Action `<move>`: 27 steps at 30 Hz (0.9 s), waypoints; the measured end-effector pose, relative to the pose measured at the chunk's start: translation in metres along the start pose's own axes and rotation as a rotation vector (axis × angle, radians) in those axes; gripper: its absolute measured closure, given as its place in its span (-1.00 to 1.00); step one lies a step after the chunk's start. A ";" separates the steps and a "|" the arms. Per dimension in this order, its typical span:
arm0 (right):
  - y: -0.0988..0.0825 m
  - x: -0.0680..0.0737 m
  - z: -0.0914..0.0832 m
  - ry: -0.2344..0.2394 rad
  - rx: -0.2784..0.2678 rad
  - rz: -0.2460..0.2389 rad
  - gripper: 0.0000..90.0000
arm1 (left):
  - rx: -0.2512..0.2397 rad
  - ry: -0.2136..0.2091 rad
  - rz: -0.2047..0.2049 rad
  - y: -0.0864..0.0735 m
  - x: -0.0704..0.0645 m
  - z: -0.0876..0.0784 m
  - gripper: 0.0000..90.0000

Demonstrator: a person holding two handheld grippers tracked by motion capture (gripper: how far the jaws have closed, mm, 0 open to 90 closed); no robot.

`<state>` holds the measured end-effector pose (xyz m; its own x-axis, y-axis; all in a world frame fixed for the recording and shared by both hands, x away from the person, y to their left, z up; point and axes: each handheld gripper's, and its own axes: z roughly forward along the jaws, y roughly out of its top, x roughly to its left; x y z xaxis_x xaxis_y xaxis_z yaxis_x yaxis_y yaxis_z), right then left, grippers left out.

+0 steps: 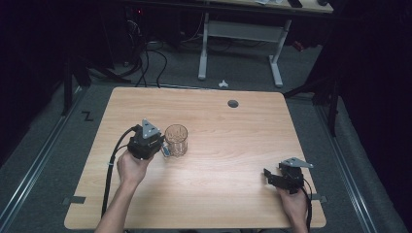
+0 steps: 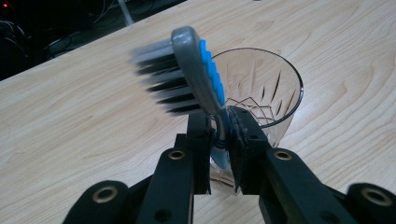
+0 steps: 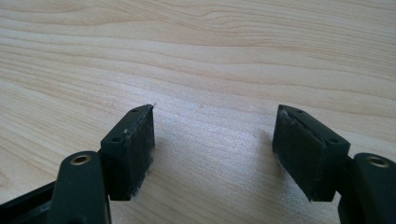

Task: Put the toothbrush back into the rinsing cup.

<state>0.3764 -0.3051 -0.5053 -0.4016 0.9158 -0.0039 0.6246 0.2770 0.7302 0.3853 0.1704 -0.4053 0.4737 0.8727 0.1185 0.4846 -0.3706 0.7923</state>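
A pale wooden table [image 1: 214,194] with a round cable hole [image 1: 233,103] near its far edge stands on grey carpet in a dark room; a white-legged desk [image 1: 240,48] sits beyond it, with cables [image 1: 145,63] on the floor to the left.

The toothbrush handle is hidden below the jaws, and its bristles look blurred, so their colour is probably dark grey.

The left gripper [image 2: 219,135] is clamped tight on the neck of a toothbrush [image 2: 191,74], whose grey and blue head tilts up just in front of a cut-glass tumbler [image 2: 261,93]. The tumbler stands upright on the table's left half, right beside that gripper.

The right gripper [image 3: 212,140] rests near the right front corner, jaws wide apart and holding nothing, well apart from the tumbler.
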 end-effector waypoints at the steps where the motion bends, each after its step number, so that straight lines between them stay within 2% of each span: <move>1: 0.000 0.000 0.000 0.000 0.000 0.000 -0.34 | 0.000 0.000 0.000 0.000 0.000 0.000 0.75; 7: 0.000 0.000 0.000 0.000 0.000 -0.001 -0.34 | 0.000 -0.010 -0.011 -0.001 0.002 -0.003 0.59; 17: 0.000 0.000 0.000 -0.002 0.000 -0.002 -0.34 | -0.031 -0.034 -0.085 -0.003 0.009 -0.015 0.23; 27: 0.000 0.000 0.000 -0.003 0.001 -0.002 -0.34 | -0.047 -0.024 -0.117 -0.008 0.015 -0.026 0.12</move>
<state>0.3764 -0.3047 -0.5053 -0.4011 0.9160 -0.0071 0.6243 0.2790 0.7296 0.3697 0.1947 -0.3941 0.4332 0.9012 0.0097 0.5029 -0.2506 0.8272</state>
